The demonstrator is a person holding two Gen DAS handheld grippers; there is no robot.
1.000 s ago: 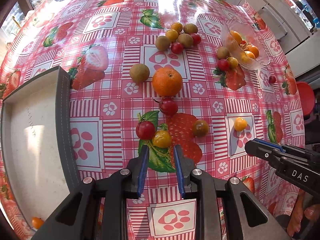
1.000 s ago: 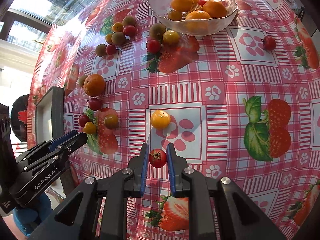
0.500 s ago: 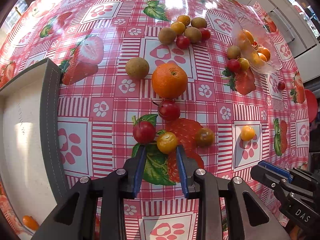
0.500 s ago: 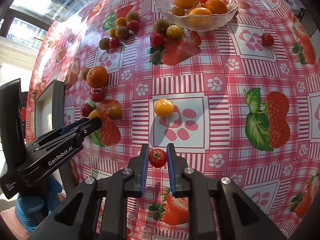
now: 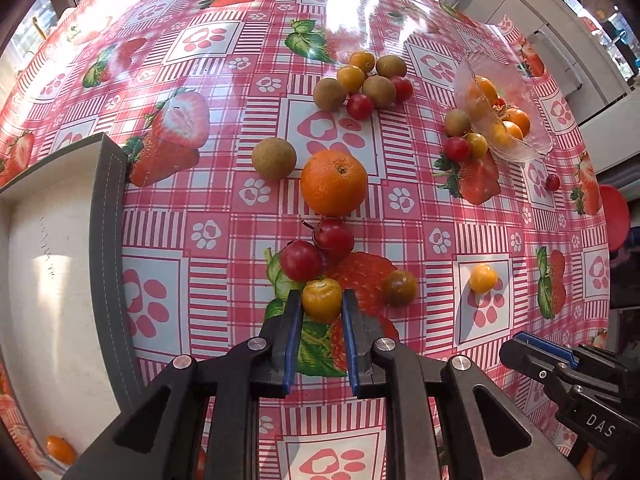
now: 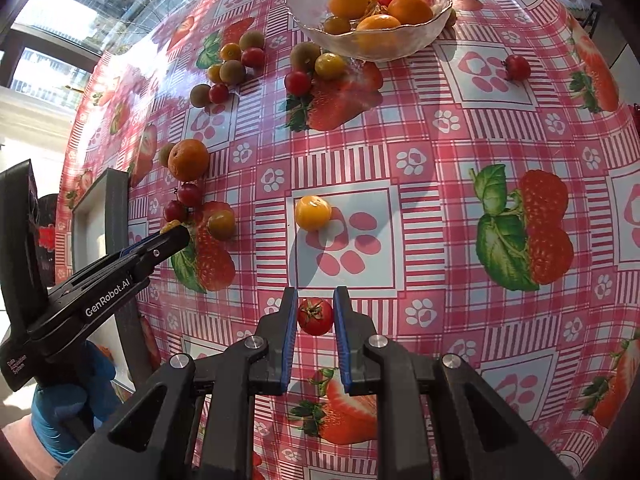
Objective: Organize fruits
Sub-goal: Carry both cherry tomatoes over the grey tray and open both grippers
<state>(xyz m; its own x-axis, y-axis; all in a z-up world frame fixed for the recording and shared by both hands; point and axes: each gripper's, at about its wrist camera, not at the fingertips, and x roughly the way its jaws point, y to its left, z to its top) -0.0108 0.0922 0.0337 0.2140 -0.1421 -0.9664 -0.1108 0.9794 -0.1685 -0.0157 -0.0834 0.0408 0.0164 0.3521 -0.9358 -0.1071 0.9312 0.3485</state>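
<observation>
My left gripper point(image 5: 321, 304) stands with its blue pads either side of a yellow cherry tomato point(image 5: 322, 299) on the tablecloth, touching or nearly touching it. Two red cherry tomatoes point(image 5: 301, 260) and an orange point(image 5: 334, 182) lie just beyond. My right gripper point(image 6: 316, 312) is shut on a red cherry tomato point(image 6: 315, 315), held above the cloth. A glass bowl point(image 6: 432, 24) of orange and yellow fruits stands at the far side. A grey tray point(image 5: 108, 240) with a white inside lies to the left.
Brown longans and small tomatoes cluster far ahead point(image 5: 364, 80) and beside the bowl point(image 5: 460, 136). A lone yellow tomato point(image 6: 313, 213) and a brownish tomato point(image 5: 399, 288) lie loose. A small red fruit point(image 6: 517, 67) lies right of the bowl. One orange fruit point(image 5: 60, 449) sits in the tray.
My left gripper has moved forward and down until the yellow cherry tomato sits between its pads. My right gripper has held its red tomato nearly still.
</observation>
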